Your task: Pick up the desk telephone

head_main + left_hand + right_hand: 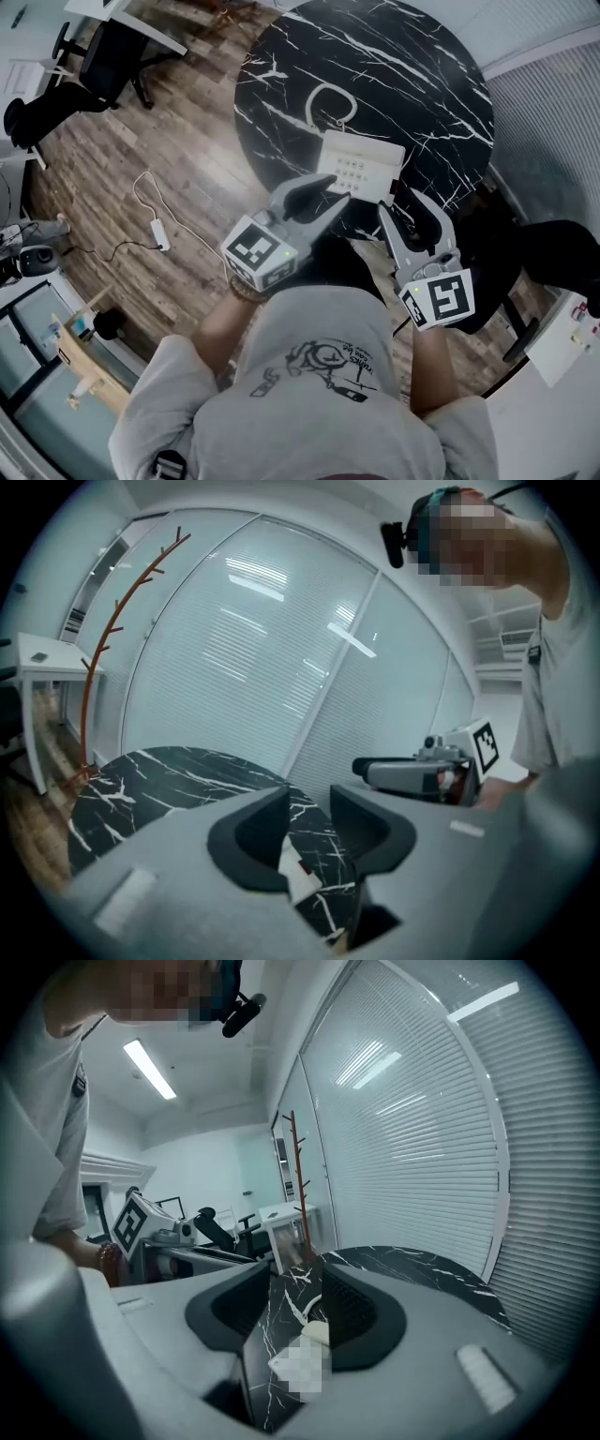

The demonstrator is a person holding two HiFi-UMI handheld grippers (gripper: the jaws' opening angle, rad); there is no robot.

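- Left gripper (309,834): your jaws stand partly apart with nothing pressed between the pads. Through the gap you can see a white corner of the desk telephone (289,872) lying low ahead on the marble.
- Right gripper (298,1302): your jaws are also parted to a moderate gap and hold nothing. The telephone's white edge shows low in the opening, a little beyond the pads.
- In the head view the telephone sits flat on the round black marble table (422,75), close to the edge nearest you. Its curled cord (317,101) runs away toward the table's middle.
- Your left gripper is at the telephone's near left corner and your right is just beside its near right side. Whether either one touches it cannot be made out.
- Progress, as a judgement: the approach looks nearly done and nothing is gripped or lifted yet. You have yet to seat both pairs of jaws on the body, close them and raise it level, minding the cord.
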